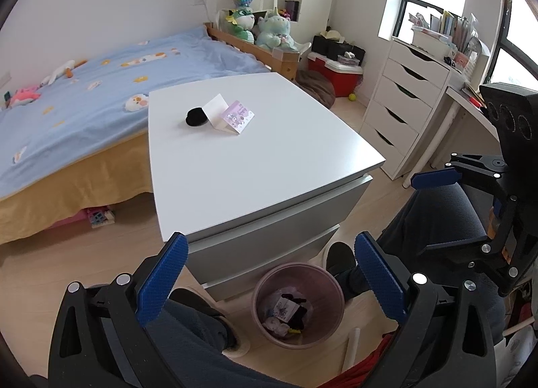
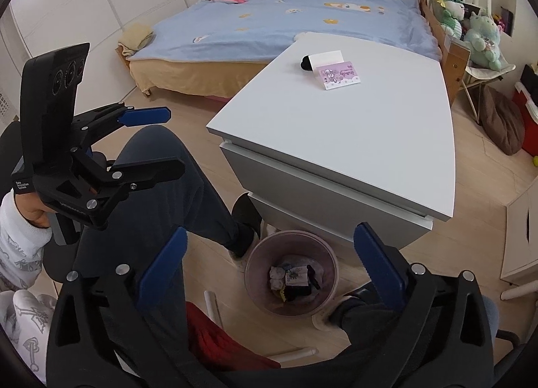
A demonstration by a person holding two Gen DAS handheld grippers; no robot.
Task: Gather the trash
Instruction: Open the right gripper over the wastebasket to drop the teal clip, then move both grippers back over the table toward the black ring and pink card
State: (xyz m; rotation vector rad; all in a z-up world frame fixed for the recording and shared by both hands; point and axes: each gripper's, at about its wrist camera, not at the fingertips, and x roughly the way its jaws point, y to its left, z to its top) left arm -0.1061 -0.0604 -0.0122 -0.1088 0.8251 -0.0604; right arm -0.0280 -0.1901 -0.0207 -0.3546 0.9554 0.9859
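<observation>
Both my left tongs (image 1: 270, 275) and right tongs (image 2: 270, 267) hang spread and empty above the pink round plastic bin (image 2: 292, 282); the folded lilac cartoon card (image 2: 338, 77) and black round pad (image 1: 197, 117) (thin, flat) sit far across the white tabletop (image 1: 269, 159), so a pinch may skid them off.

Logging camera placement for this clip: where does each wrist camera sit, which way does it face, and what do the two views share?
Left wrist: on the left gripper, jaws open and empty, facing down and forward over the white drawer unit; shows the person's legs and, at right, the right gripper.
Right wrist: on the right gripper, open and empty, aimed down at the bin; shows legs, a sleeve and the left gripper.
Shared: bin, drawer unit, purple card, black item, bed.
</observation>
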